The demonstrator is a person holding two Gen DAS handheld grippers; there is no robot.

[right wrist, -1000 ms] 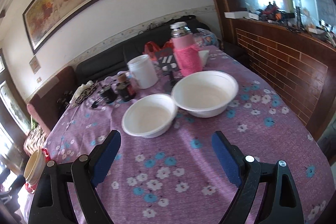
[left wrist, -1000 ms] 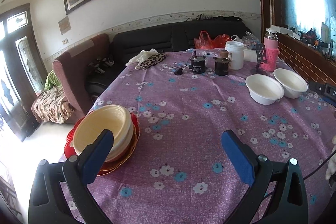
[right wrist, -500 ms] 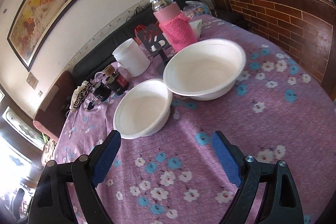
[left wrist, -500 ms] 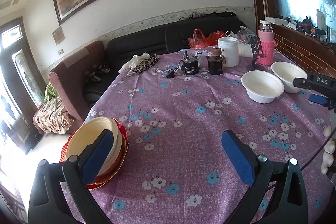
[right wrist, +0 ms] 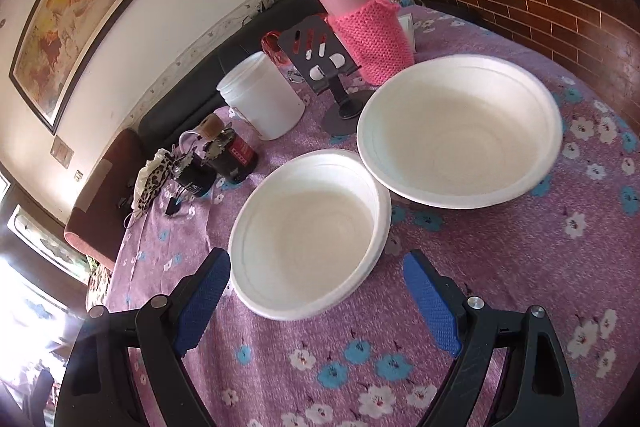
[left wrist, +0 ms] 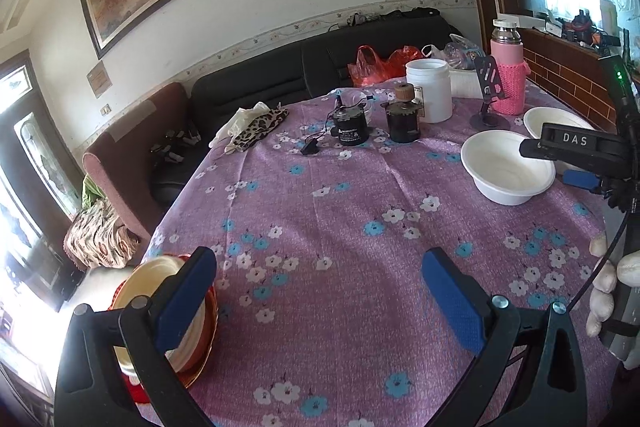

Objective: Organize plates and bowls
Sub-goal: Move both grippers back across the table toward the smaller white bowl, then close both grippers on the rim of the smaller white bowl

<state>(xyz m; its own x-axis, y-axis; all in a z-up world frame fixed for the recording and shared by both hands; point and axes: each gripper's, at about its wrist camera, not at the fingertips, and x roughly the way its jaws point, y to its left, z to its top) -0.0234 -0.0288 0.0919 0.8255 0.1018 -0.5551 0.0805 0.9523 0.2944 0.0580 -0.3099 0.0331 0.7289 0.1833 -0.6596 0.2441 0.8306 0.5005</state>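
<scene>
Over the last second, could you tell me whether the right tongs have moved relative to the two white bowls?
Yes. The right tongs have come forward and down toward the smaller white bowl, whose near rim now sits between the open jaws; the pink bottle behind looms larger too.

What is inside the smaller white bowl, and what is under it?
The smaller white bowl looks empty; its white inside is bare. It stands on the purple flowered tablecloth. The cloth directly below it is covered, so that part cannot be seen.
</scene>
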